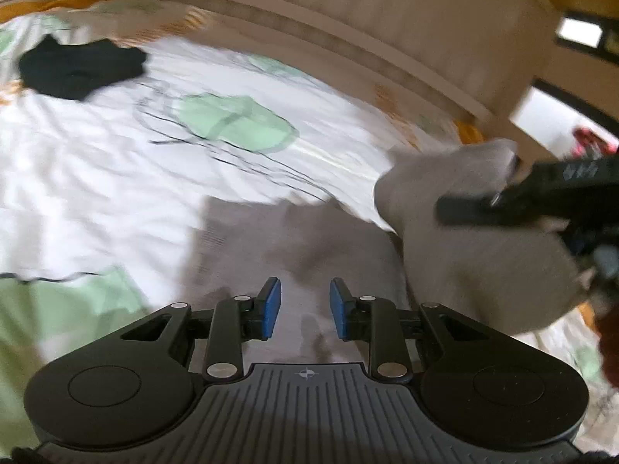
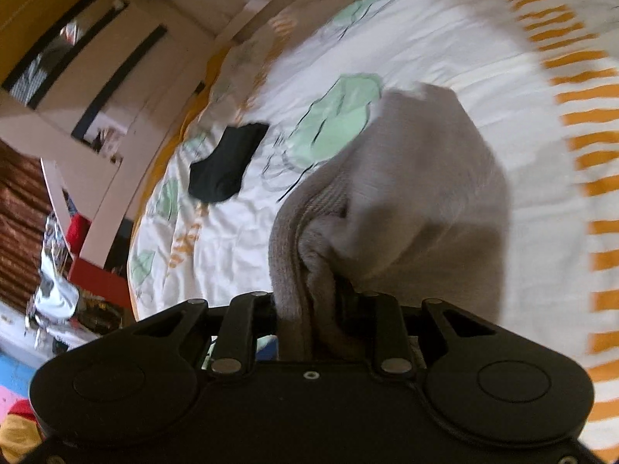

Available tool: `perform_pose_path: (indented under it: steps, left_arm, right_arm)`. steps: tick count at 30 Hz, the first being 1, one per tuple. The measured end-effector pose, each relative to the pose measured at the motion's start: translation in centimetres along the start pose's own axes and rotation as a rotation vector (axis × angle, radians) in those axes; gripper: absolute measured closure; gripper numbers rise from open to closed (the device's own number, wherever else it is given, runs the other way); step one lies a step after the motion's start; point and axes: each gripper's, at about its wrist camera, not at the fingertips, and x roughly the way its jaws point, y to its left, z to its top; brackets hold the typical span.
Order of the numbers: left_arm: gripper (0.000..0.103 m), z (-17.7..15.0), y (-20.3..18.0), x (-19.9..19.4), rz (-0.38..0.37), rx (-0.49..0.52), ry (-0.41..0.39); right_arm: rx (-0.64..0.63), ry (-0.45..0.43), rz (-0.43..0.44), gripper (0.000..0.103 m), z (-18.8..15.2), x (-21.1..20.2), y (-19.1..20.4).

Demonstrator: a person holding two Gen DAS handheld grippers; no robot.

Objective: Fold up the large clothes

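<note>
A grey knitted garment (image 1: pixel 294 239) lies on the white bed cover (image 1: pixel 96 178), which has green patches. My left gripper (image 1: pixel 305 309) hangs open just above the grey cloth, blue pads apart with nothing pinched between them. My right gripper (image 2: pixel 309 309) is shut on a bunched ribbed edge of the grey garment (image 2: pixel 418 193), which trails away from it over the bed cover (image 2: pixel 483 38). In the left wrist view the right gripper (image 1: pixel 506 178) shows at the right, lifting a fold of the grey cloth off the bed. Both views are motion-blurred.
A small black garment (image 1: pixel 77 69) (image 2: pixel 224 162) lies farther off on the cover. A pale wooden bed frame (image 1: pixel 348 31) runs along the far side. Shelves (image 2: pixel 96 58) and clutter on the floor (image 2: pixel 58 290) stand beyond the bed's edge. Orange stripes (image 2: pixel 592 116) border the cover.
</note>
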Motion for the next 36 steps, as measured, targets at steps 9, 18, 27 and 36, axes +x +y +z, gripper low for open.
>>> perform_pose_path:
  steps: [9, 18, 27, 36]
  left_arm:
    - [0.075, 0.2, 6.1, -1.0, 0.046, -0.202, -0.011]
    - [0.064, 0.0, 7.4, -1.9, 0.022, -0.265, -0.05]
    - [0.047, -0.6, 6.2, -2.3, -0.08, -0.231, 0.006]
    - [0.048, -1.6, 4.4, 0.3, -0.148, -0.163, 0.159]
  right_arm:
    - [-0.049, 0.102, -0.037, 0.069, -3.5, 9.6, 2.8]
    - [-0.085, 0.061, 0.064, 0.048, -4.1, 10.8, 3.9]
    - [-0.19, -0.107, 0.078, 0.048, -3.2, 2.9, 4.3]
    - [-0.295, -0.202, -0.222, 0.045, -7.4, -2.0, -0.2]
